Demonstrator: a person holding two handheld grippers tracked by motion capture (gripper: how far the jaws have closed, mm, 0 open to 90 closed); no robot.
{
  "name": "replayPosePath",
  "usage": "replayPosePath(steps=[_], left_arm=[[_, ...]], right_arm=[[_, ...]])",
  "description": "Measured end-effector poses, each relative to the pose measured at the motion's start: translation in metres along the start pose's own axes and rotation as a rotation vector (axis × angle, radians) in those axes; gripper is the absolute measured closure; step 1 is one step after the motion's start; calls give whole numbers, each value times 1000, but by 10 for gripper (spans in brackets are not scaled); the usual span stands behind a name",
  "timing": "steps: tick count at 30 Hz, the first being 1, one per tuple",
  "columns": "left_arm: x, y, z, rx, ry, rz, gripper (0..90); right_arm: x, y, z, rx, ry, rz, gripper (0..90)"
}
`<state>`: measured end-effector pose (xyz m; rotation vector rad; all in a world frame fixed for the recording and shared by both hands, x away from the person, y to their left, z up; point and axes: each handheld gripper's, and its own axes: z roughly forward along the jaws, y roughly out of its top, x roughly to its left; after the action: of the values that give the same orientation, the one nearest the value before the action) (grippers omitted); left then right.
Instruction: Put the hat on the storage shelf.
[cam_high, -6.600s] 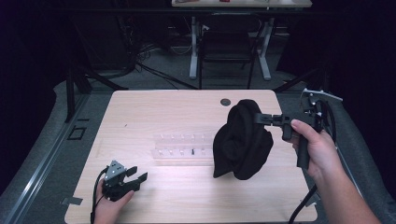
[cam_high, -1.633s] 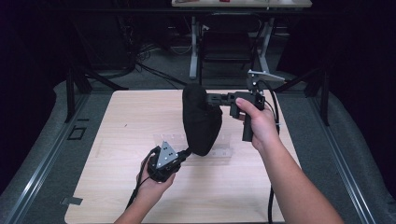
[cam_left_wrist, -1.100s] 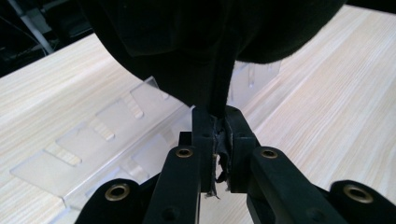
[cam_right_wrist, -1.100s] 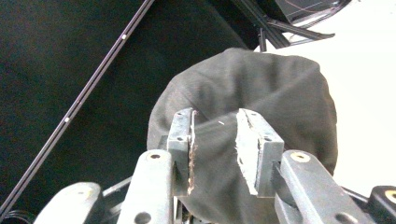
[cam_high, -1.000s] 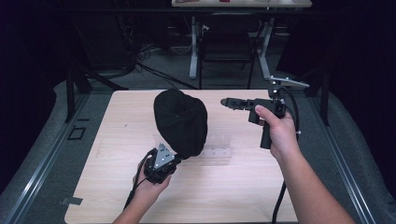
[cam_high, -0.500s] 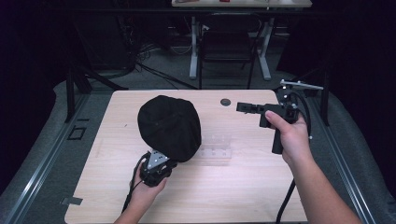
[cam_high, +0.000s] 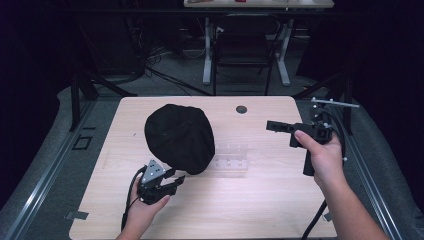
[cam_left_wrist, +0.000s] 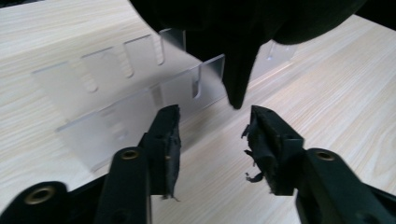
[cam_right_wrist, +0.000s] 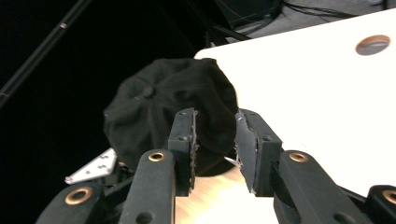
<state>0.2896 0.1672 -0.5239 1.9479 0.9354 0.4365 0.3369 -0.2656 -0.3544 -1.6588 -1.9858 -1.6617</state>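
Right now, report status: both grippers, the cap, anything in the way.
Left gripper open, empty, just below the black cap. Right gripper open, empty, held off to the side. Cap sits on the clear slotted rack. Nothing between grippers and cap.

left gripper (cam_high: 170, 181): black, grey three-cornered plate, black cable
right gripper (cam_high: 272, 125): black, brass-ringed screw holes
jaws: frayed black pads
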Motion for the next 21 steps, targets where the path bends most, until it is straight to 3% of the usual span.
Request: replayPosePath(steps=[7,9,10,13,16,21], left_arm=[[10,-9,-18,0,8,-37,485],[15,-12,-27,-15,13,-52,465],[16,-13,-29,-21,18,-55,460],[21,-17,-33,-35,37,-65,442],[29,-24,-37,-49,57,-94,440],[34,-29,-37,-47,79,-103,439]], right_arm=[[-9,-17,-9,-4,-37,-16,662],[-12,-24,-13,-2,-70,-37,661],[-13,-27,-13,-3,-66,-26,664],[-16,-32,-13,6,-67,-22,667],[-19,-43,-12,1,-97,-44,662],[-22,-55,-11,-7,-125,-64,651]])
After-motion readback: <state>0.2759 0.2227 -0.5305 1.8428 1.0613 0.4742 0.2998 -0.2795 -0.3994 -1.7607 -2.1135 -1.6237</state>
